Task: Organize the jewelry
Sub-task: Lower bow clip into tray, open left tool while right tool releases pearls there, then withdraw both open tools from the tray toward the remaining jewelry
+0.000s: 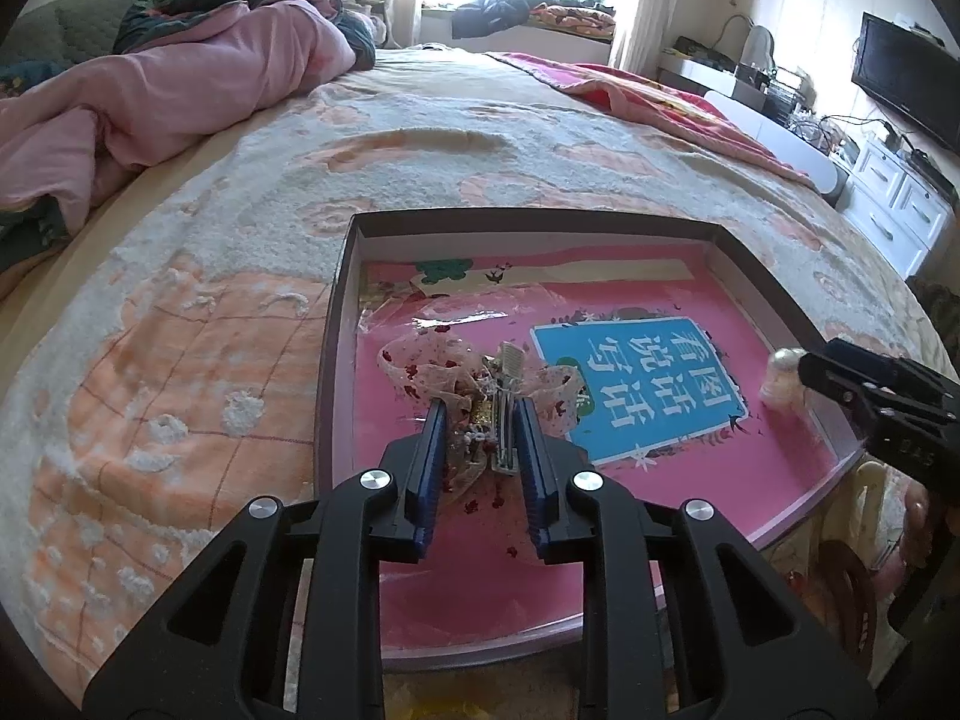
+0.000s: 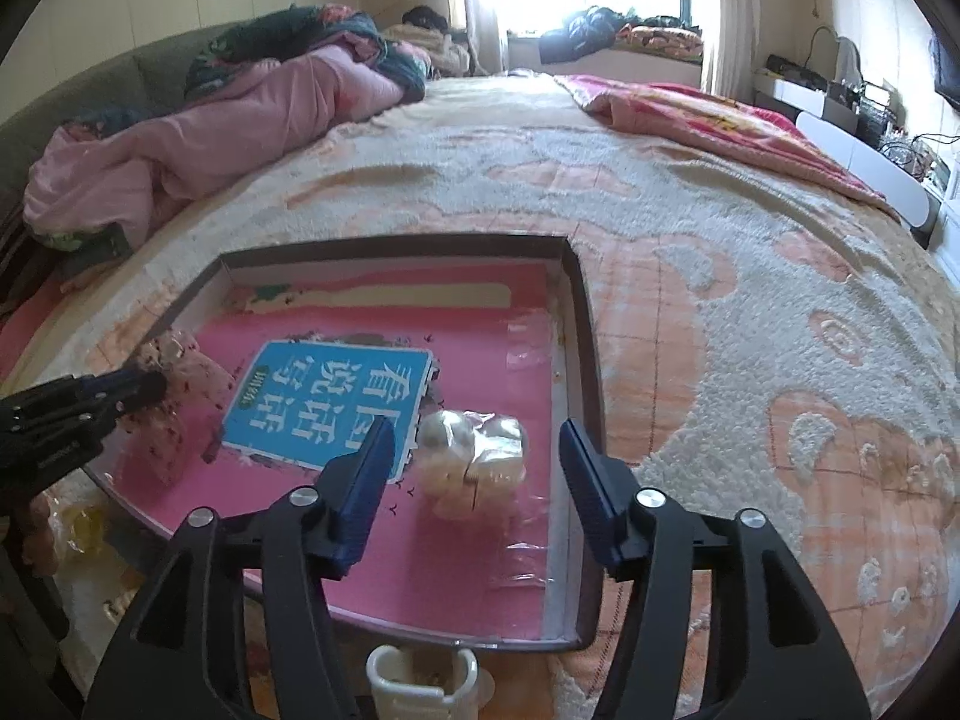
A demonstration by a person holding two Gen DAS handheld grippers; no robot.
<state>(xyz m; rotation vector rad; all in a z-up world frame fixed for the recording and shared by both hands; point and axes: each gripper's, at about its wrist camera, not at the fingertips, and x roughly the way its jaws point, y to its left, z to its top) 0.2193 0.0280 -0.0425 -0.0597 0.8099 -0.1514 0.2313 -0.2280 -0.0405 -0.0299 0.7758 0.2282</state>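
Two sets of tongs are working over a shallow box [image 1: 774,276] sitting on a bed [image 1: 180,360], and the box has a pink book [image 1: 750,450] with a blue title panel lying flat inside it. The left tongs [image 1: 478,414] are clamped on a lacy bow hair clip [image 1: 480,384] with little red flowers on the ribbon; the metal clip part sits right between the blue pads and the bow fans out past the tips, over the near-left part of the book. The right tongs [image 2: 477,441] are standing wide open, with a small pearly cream hair piece in clear plastic wrap [image 2: 474,456] lying on the pink cover between the fingers, no pad touching it. That piece sits near the right wall of the box, just beside the blue panel. Over at the bed's far left there's a bunched pink quilt [image 2: 180,162].
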